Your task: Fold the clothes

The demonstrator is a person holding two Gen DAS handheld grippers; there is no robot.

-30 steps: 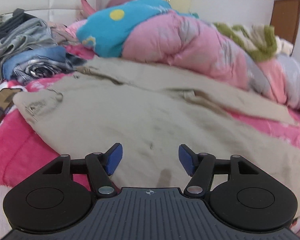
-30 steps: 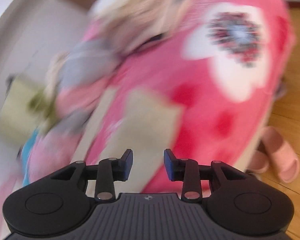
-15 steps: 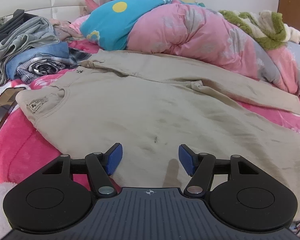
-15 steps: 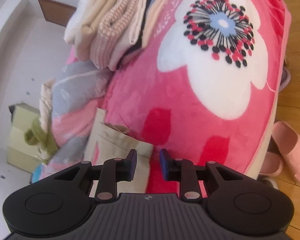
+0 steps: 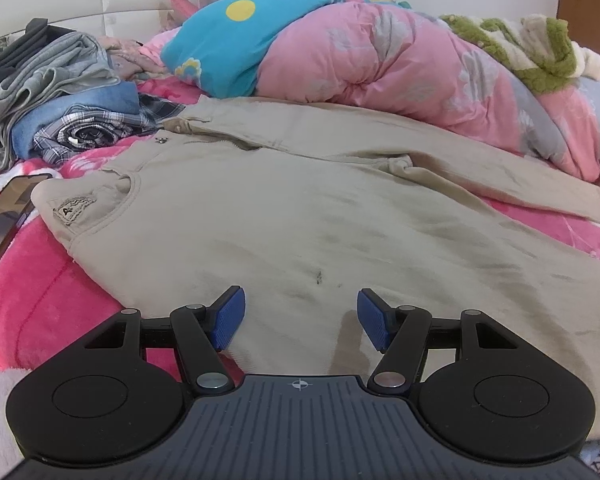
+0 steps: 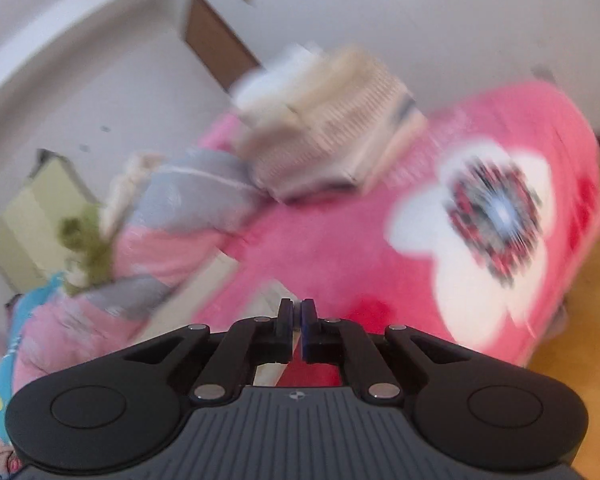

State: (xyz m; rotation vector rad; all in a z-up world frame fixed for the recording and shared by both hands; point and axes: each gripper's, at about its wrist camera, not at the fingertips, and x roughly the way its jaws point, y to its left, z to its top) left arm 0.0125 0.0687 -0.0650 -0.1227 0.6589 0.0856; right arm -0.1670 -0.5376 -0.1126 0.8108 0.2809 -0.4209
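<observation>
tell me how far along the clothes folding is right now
Done: a folded stack sits on the pink blanket. In hand: beige trousers lie spread flat, unfolded; the left gripper hovers open over them, and the right gripper is shut, on what is unclear. Left: those trousers and the unfolded pile.

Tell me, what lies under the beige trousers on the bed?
The beige trousers lie on a pink blanket, visible at both sides. Their far edge touches the pink quilt. Whatever is beneath the cloth itself is covered.

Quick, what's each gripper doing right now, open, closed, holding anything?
Left gripper: open above the beige trousers, holding nothing.
Right gripper: shut; whether it pinches cloth cannot be told.
</observation>
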